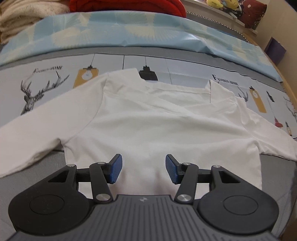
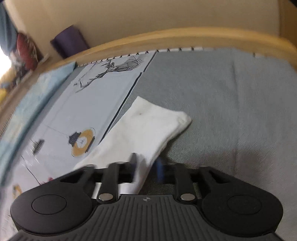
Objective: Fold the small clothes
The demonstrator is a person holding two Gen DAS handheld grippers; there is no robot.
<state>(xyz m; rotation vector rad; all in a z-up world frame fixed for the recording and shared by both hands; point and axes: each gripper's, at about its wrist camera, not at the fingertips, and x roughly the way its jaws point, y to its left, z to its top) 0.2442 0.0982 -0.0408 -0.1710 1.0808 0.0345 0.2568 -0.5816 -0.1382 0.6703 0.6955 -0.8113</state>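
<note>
- Clearly, the white shirt [image 1: 148,118] lay spread flat on the bed, neckline away from the camera, both sleeves stretched out to the sides.
- The left gripper [image 1: 143,167] hung over the shirt's lower body with its blue pads [image 1: 116,168] standing apart, released and holding nothing; cloth showed in the gap between them.
- Under the shirt lay a printed sheet [image 1: 55,74] with stag drawings, hanging-lamp pictures and ochre tags; the words "FASHION HOME" could be read to the right of the collar, and a script line above the left stag ended in "HOME", the first word too small to make out.
- Beyond that lay a pale blue patterned cover [image 1: 130,31], then a red bundle [image 1: 126,7] and cream fabric [image 1: 27,16] at the far edge, with soft toys [image 1: 222,3] on a ledge at the upper right.
- In the right wrist view, one sleeve of the shirt [image 2: 146,129] ran from the printed sheet onto plain grey bedding [image 2: 232,111], its cuff end lying flat.
- The right gripper [image 2: 146,170] was blurred; its jaws seemed parted, the sleeve's near part lying between them, probably let go, though the smear hid whether a pad touched cloth.
- A wooden bed frame [image 2: 185,35] curved behind, with a purple box [image 2: 69,40] against the wall.
</note>
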